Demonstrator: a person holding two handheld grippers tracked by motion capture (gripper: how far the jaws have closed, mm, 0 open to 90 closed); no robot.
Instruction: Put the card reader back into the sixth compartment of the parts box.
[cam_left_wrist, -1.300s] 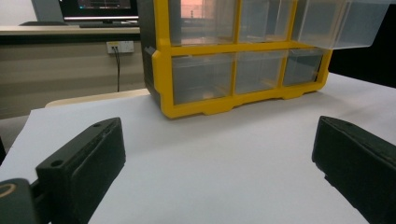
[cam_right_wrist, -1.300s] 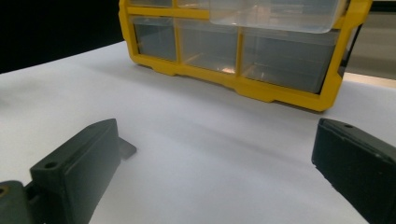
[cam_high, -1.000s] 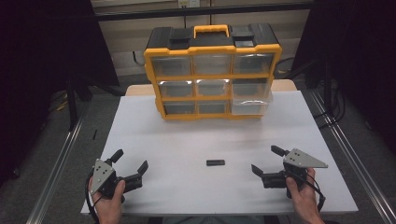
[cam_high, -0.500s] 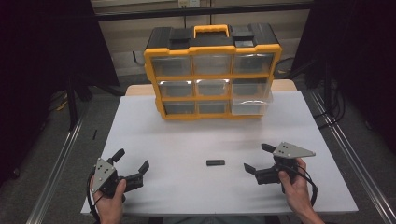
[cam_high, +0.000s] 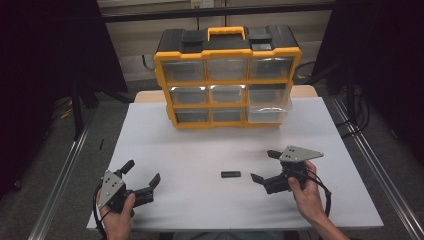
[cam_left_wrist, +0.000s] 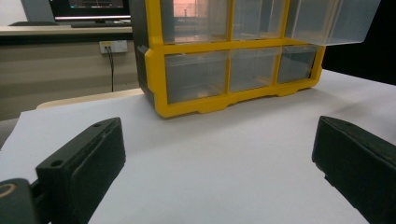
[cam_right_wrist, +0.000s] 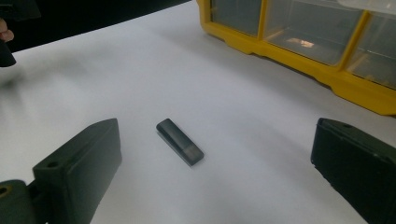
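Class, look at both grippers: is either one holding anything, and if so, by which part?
Nothing is held. The left gripper and right gripper are both open and empty; the small black block lies untouched on the table.

Small black rectangular stick (cam_high: 230, 174) lay flat on the white table (cam_high: 200, 150), well clear of the yellow drawer organiser (cam_high: 227, 80).

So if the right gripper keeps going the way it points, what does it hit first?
Most likely the small black stick lying on the white tabletop: it sits ahead between the right gripper's open jaws, though slightly left of centre.
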